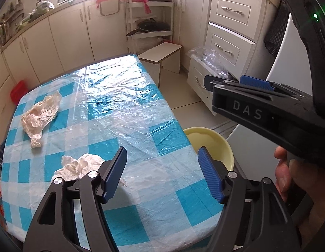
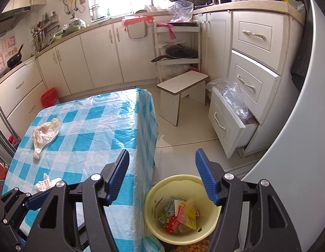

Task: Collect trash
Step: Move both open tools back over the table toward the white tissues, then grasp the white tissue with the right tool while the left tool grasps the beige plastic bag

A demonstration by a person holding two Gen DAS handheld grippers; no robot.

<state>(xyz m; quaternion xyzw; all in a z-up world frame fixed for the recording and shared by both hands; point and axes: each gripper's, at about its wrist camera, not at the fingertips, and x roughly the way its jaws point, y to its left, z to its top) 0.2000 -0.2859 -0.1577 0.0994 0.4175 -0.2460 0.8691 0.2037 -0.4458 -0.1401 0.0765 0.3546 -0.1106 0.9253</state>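
Observation:
A crumpled white tissue (image 1: 78,167) lies on the blue-checked table (image 1: 124,105) just left of my left gripper (image 1: 162,168), which is open and empty above the table. A crumpled beige plastic wrapper (image 1: 41,116) lies farther left. Both show in the right wrist view: the tissue (image 2: 45,183) and the wrapper (image 2: 45,133). A yellow bin (image 2: 154,197) stands on the floor beside the table and holds colourful wrappers (image 2: 180,216). My right gripper (image 2: 162,174) is open and empty above the bin; it also shows in the left wrist view (image 1: 231,86). The bin's rim shows there (image 1: 217,138).
A white stool (image 2: 183,84) stands beyond the table. An open bottom drawer (image 2: 227,124) with clear plastic bags juts out at right. White cabinets (image 2: 99,54) line the back wall. A red bag (image 2: 49,97) sits on the floor at left. The fridge (image 2: 299,147) is at right.

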